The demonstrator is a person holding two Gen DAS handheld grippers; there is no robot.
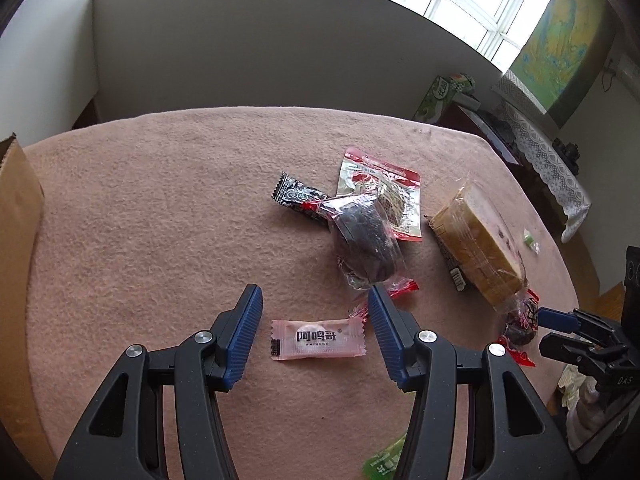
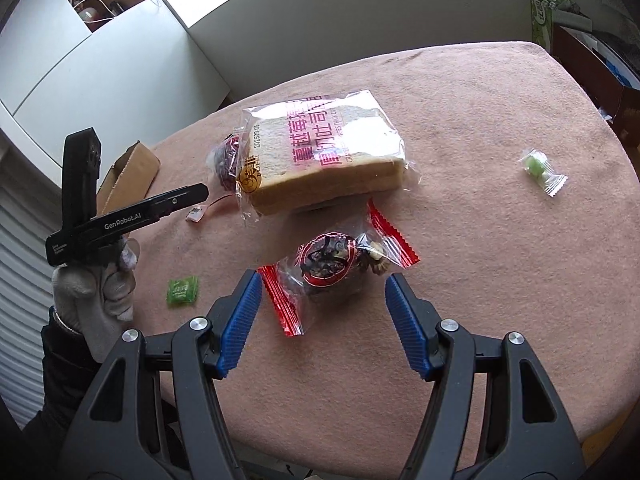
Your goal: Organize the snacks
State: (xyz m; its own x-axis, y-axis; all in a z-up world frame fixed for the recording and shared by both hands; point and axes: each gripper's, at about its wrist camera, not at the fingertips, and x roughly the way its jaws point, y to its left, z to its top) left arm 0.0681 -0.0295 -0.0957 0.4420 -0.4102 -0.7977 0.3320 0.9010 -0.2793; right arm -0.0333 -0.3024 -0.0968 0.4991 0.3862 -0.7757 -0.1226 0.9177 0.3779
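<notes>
Blue-ribbed fingers of the left gripper (image 1: 316, 300) stand about half open and empty, the pale pink sealed candy wrapper (image 1: 318, 339) lying flat on the pink cloth-covered surface (image 1: 160, 208) between them, untouched. The right gripper (image 2: 324, 284), equally parted and empty, frames the clear red-edged packet of dark dates (image 2: 332, 266) just below the wrapped sliced loaf (image 2: 320, 156). Each should probably sink straight down until the pads flank the wrapper's body, not its crimped ends, before closing.

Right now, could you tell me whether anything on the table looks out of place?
Nothing looks spilled or torn. The snacks just lie scattered: the bread pack rests partly on another packet, and one green candy sits alone, far to the right.
</notes>
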